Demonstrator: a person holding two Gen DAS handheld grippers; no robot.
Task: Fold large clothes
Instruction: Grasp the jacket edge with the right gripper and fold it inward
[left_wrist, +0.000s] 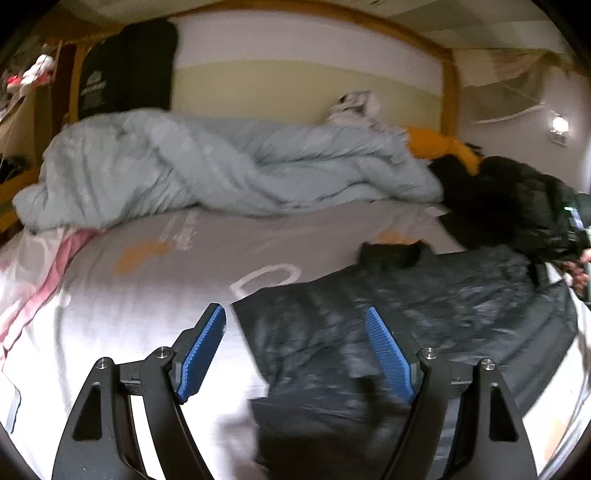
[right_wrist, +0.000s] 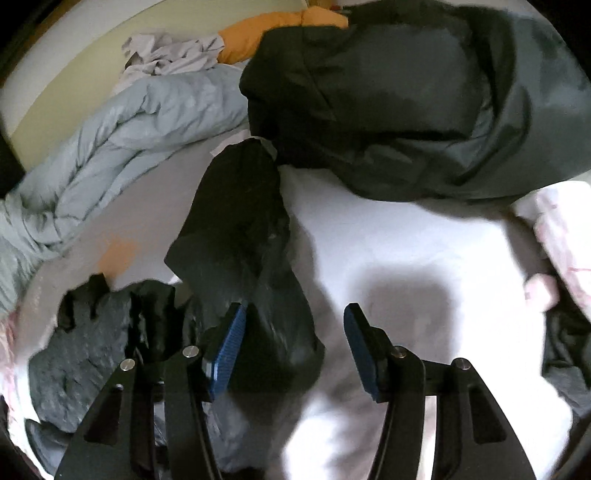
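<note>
The dark jacket (left_wrist: 406, 317) lies flat on the bed (left_wrist: 129, 317) under the 2 tongs, left gripper (left_wrist: 295, 347) and right gripper (right_wrist: 291, 347) both apart and holding nothing, so grab the sleeve (right_wrist: 240, 229) near its end and fold it in smoothly.

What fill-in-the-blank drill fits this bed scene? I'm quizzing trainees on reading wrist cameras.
1. The crumpled duvet is pale ____.
2. The left gripper has ____ between its pads.
3. The pads on both grippers are ____.
4. The dark jacket lies on the ____.

Missing: blue; nothing; blue; bed
</note>
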